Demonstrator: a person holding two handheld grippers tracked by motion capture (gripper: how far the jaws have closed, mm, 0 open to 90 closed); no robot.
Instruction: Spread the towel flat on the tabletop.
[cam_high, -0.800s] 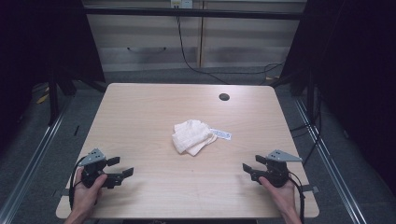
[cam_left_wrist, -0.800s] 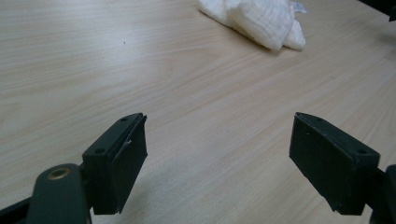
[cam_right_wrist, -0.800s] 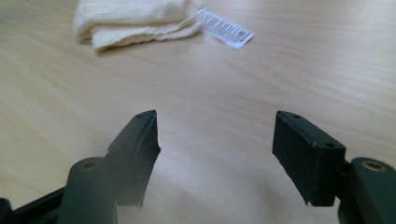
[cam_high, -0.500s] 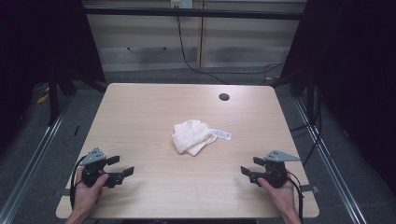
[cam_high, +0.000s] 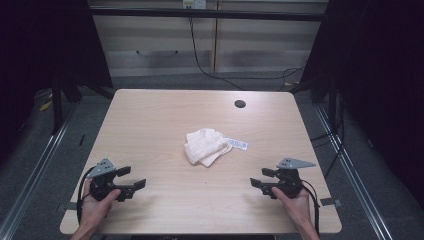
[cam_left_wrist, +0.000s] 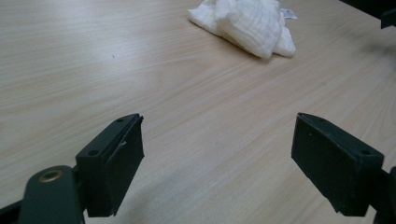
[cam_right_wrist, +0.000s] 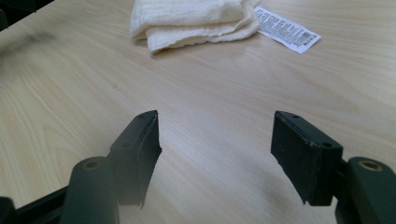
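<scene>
A crumpled white cloth (cam_high: 206, 146) lies near the middle of the wooden table (cam_high: 160, 120), with a white printed label (cam_high: 236, 144) at its right side. The cloth (cam_left_wrist: 252, 23) sits far ahead in the left gripper view, and in the right gripper view the cloth (cam_right_wrist: 191, 18) and label (cam_right_wrist: 288, 29) lie ahead too. My left gripper (cam_high: 131, 178) rests open near the front left corner, held by a hand. My right gripper (cam_high: 258, 178) rests open near the front right, jaws pointing left. Nothing is between either pair of jaws.
A round dark cable hole (cam_high: 240, 104) sits near the table's far edge. Cabinets and hanging cables (cam_high: 200, 55) stand behind the table. Metal rails run along the floor on both sides.
My right gripper has shifted slightly toward the front edge of the table. The left gripper and the cloth have stayed put.
</scene>
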